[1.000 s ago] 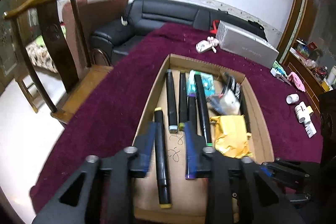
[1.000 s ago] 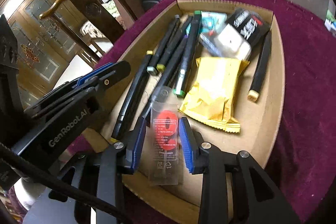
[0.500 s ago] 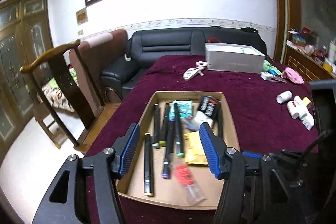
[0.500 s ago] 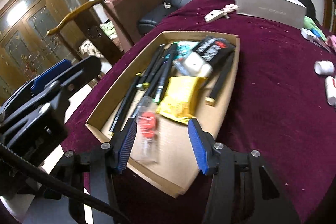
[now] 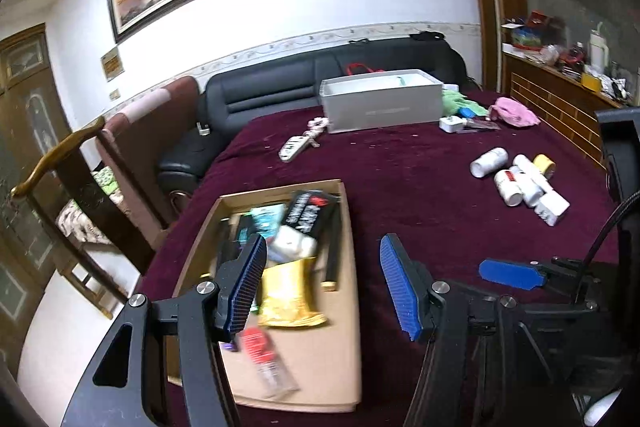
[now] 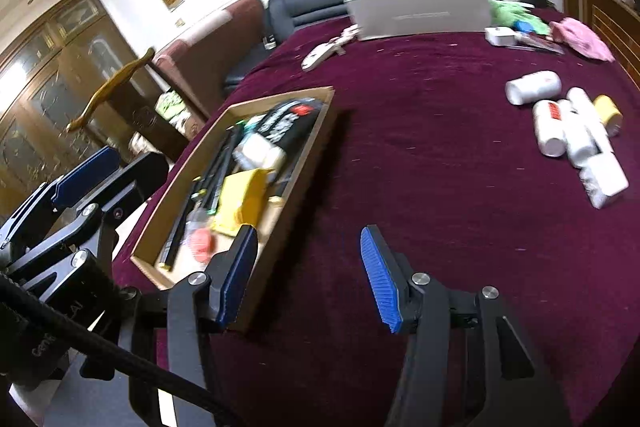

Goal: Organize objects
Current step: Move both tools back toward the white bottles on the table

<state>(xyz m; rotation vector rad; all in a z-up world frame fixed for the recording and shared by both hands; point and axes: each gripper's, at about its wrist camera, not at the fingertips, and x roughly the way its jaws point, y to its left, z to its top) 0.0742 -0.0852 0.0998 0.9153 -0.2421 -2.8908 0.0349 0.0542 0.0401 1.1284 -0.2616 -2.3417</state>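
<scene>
A shallow cardboard box [image 5: 280,186] on the maroon cloth holds several black markers, a yellow packet [image 5: 286,291], a black package [image 5: 308,211] and a clear packet with a red label [image 5: 260,351]. My left gripper [image 5: 324,241] hangs open above the box's near right part, nothing between its blue pads. In the right wrist view the box [image 6: 280,98] lies to the left. My right gripper [image 6: 308,231] hovers over bare cloth beside its right wall, jaws opening and empty. Several white bottles [image 6: 568,131] lie far right.
A grey rectangular box [image 5: 380,103], a white power strip [image 5: 296,147] and a pink cloth [image 5: 514,111] lie at the far end of the table. A wooden chair [image 5: 60,155] and a black sofa [image 5: 280,91] stand to the left and behind.
The left gripper let go of a black marker and the right let go of the clear red-label packet, both now lying in the box. Both grippers opened wider, rose and drew back rightward.
</scene>
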